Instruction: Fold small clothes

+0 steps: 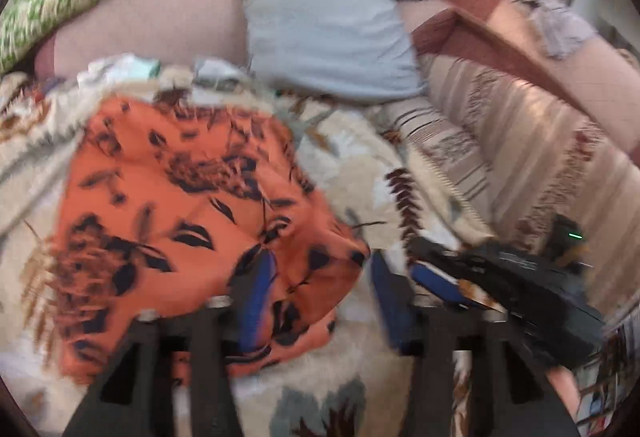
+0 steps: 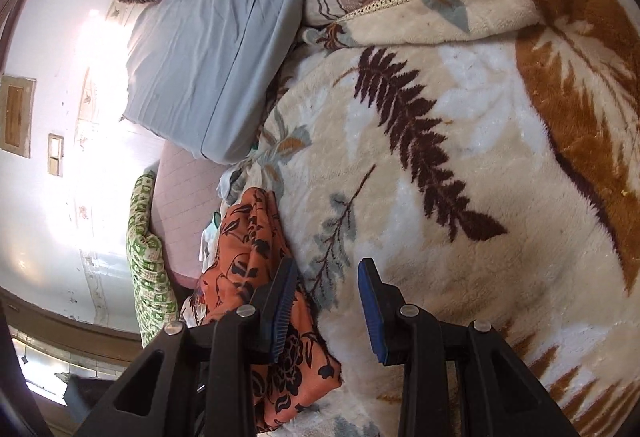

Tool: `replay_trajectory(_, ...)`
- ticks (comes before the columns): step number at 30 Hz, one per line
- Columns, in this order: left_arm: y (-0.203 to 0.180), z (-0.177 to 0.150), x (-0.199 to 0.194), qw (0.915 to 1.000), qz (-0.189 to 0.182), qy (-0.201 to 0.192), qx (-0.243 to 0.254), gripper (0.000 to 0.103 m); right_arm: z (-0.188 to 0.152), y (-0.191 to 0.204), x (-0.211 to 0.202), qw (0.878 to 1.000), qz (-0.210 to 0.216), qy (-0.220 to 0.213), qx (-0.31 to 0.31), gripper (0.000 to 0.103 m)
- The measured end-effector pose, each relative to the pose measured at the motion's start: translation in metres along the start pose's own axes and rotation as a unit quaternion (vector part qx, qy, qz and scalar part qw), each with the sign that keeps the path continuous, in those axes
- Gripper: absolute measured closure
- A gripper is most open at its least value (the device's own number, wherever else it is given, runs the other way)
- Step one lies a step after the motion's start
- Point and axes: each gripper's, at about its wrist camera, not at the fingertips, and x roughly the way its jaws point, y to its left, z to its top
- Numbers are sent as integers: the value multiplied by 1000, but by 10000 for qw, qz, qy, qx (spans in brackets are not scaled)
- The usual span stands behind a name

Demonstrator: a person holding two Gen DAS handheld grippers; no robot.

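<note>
Here, orange floral garment (image 1: pixel 180 205) on leaf-print blanket (image 2: pixel 460 237) — left gripper (image 1: pixel 320 289) agape, right gripper (image 2: pixel 328 301) empty, parted.

a cream fleece blanket (image 2: pixel 500 197) printed with brown and grey-blue fern leaves covers the bed. an orange garment (image 1: pixel 180 217) with a dark floral print lies spread on it, its edge folded over. a pale blue-grey pillow (image 1: pixel 320 17) stands at the head of the bed against a pinkish bolster (image 1: pixel 160 21). a striped beige quilt (image 1: pixel 520 141) is bunched along one side, touching the blanket. small pale clothes (image 1: pixel 132 67) sit just behind the orange garment.
</note>
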Motion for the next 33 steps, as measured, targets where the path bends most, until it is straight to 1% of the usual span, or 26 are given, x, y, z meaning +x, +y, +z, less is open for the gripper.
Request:
replay_trajectory(1,0,0,-12,9999,-8,-126,61,32,-1,3,1,10000,10,26,-66,68)
replay_trajectory(3,8,0,-36,9992,-2,-371,176,32,-5,11,2,9995,84,11,-293,68)
replay_trajectory(4,14,1,-41,9986,143,-451,234,32,-8,16,0,9990,144,-16,-416,68)
replay_trajectory(6,31,3,-46,9953,752,-537,277,32,-13,27,-3,9970,382,-52,-674,67)
replay_trajectory(7,43,3,-46,9929,1042,-527,209,32,-16,34,-3,9951,583,-27,-794,67)
replay_trajectory(8,56,3,-46,9909,1247,-495,61,32,-20,41,-4,9921,861,-2,-917,67)
replay_trajectory(10,77,2,-46,9886,1407,-470,-243,32,-29,62,-7,9816,1394,38,-1305,67)
replay_trajectory(11,84,1,-44,9873,1495,-438,-303,32,-35,72,-4,9756,1626,136,-1466,67)
replay_trajectory(13,93,-4,-39,9842,1714,-357,-276,32,-45,84,8,9672,2003,453,-1493,67)
replay_trajectory(14,96,-8,-32,9814,1895,-208,-214,32,-49,86,19,9640,2148,675,-1412,67)
replay_trajectory(15,98,-10,-24,9787,2046,-54,-172,32,-53,87,31,9626,2187,899,-1320,67)
replay_trajectory(16,101,-16,-15,9761,2164,166,-108,32,-56,86,42,9647,2066,1063,-1241,67)
replay_trajectory(17,105,-22,-8,9742,2226,364,-63,32,-57,82,54,9692,1801,1212,-1165,67)
replay_trajectory(18,109,-29,-1,9733,2239,500,-75,31,-57,74,64,9746,1437,1333,-1087,66)
replay_trajectory(19,117,-36,5,9743,2150,651,-153,30,-56,62,74,9819,850,1397,-953,72)
replay_trajectory(20,122,-41,10,9760,2029,741,-274,30,-53,41,83,9870,309,1448,-626,73)
replay_trajectory(21,126,-44,10,9767,1990,714,-381,30,-50,24,87,9876,248,1533,-249,84)
replay_trajectory(22,126,-43,10,9770,1977,681,-411,30,-46,11,87,9860,427,1610,99,88)
replay_trajectory(23,125,-41,8,9768,1996,681,-387,30,-44,8,85,9852,529,1618,181,88)
replay_trajectory(25,119,-35,0,9776,1985,631,-298,32,-41,20,73,9900,340,1328,-323,87)
replay_trajectory(26,115,-34,-7,9780,1995,566,-233,32,-41,29,63,9920,313,1063,-608,85)
replay_trajectory(27,111,-29,-14,9782,2020,458,-142,32,-40,37,54,9926,392,817,-811,83)
replay_trajectory(29,107,-20,-29,9793,2015,180,-5,32,-39,54,37,9904,568,479,-1168,83)
replay_trajectory(31,104,-7,-41,9785,2057,-112,108,32,-40,68,32,9865,584,313,-1500,83)
replay_trajectory(33,103,10,-39,9751,2192,-256,234,32,-43,82,36,9833,639,310,-1678,83)
